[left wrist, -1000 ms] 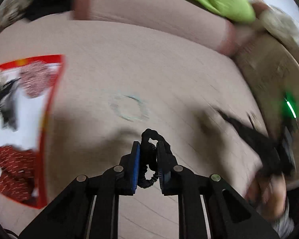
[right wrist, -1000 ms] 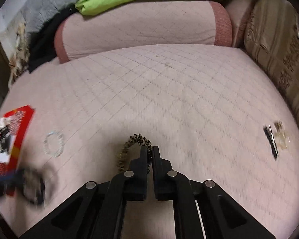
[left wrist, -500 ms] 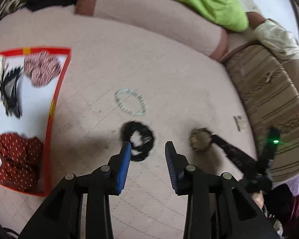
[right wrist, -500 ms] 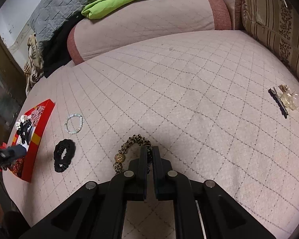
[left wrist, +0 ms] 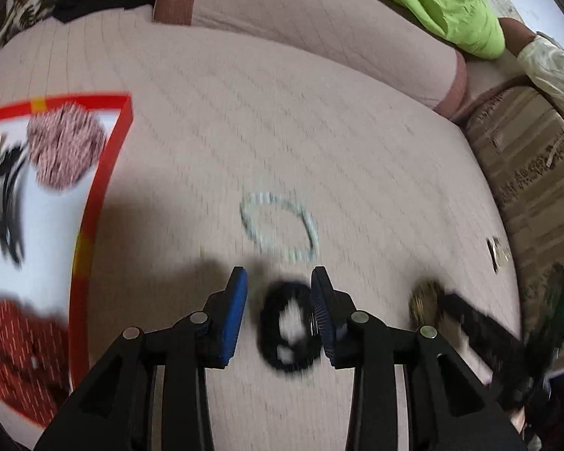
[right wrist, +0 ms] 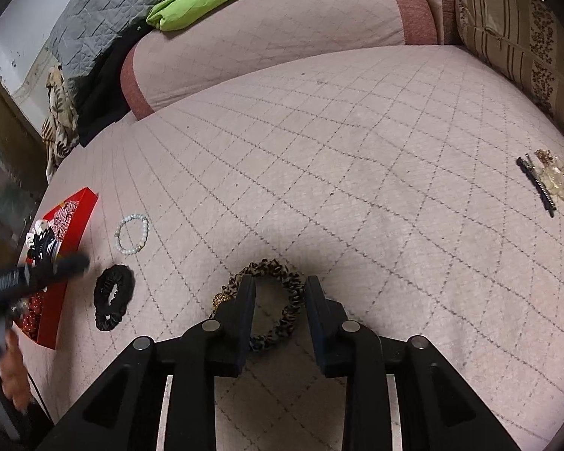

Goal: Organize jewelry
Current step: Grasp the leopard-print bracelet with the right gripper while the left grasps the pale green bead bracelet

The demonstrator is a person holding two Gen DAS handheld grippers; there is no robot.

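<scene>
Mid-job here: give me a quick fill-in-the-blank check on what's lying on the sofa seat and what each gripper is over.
1. The scrunchie between the fingers of the left gripper is ____ in colour.
2. The leopard-print scrunchie lies on the seat under the ____ gripper.
3. The red box lies to the ____ of the pearl bracelet in the right wrist view.
4. The bracelet lies ____ the red box.

Missing words: black; right; left; outside

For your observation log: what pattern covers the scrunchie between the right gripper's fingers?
Leopard print scrunchie, tan with dark spots; clearest in the right wrist view.
</scene>
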